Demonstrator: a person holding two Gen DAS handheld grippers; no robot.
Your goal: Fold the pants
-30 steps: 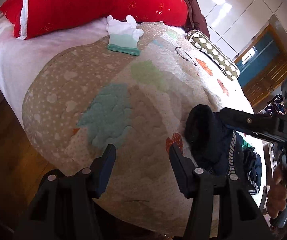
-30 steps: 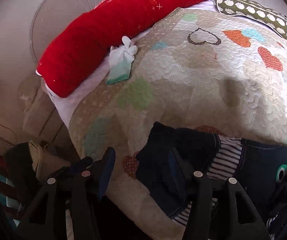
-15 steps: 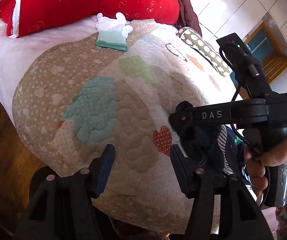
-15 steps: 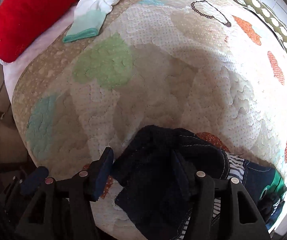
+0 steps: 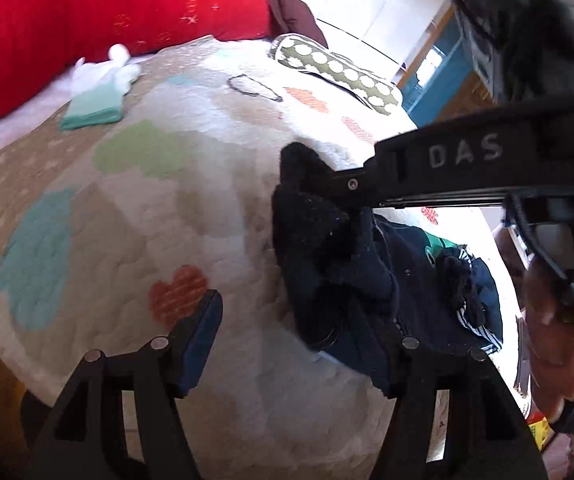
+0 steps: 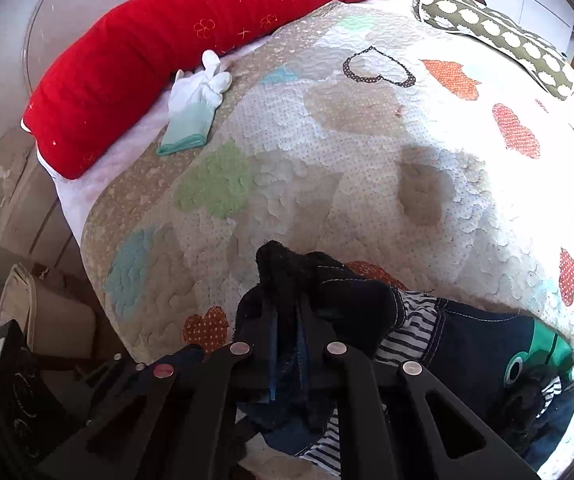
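Dark navy pants (image 5: 335,264) with a striped lining and a green patch lie bunched at the near edge of a quilted bed (image 5: 135,216). My right gripper (image 6: 287,320) is shut on a fold of the pants (image 6: 351,304) and holds it lifted off the quilt; it shows from the side in the left wrist view (image 5: 323,188). My left gripper (image 5: 287,336) is open, its left finger over the quilt and its right finger behind the hanging pants fabric.
A long red bolster (image 6: 175,44) lies along the far edge. A white and mint glove (image 6: 195,108) lies beside it. A green dotted cushion (image 6: 499,36) lies at the back right. The floor and furniture (image 6: 43,312) are off the bed's left edge.
My right gripper has closed on the pants and lifted a fold. My left gripper has moved right, closer to the pants, and stays open.
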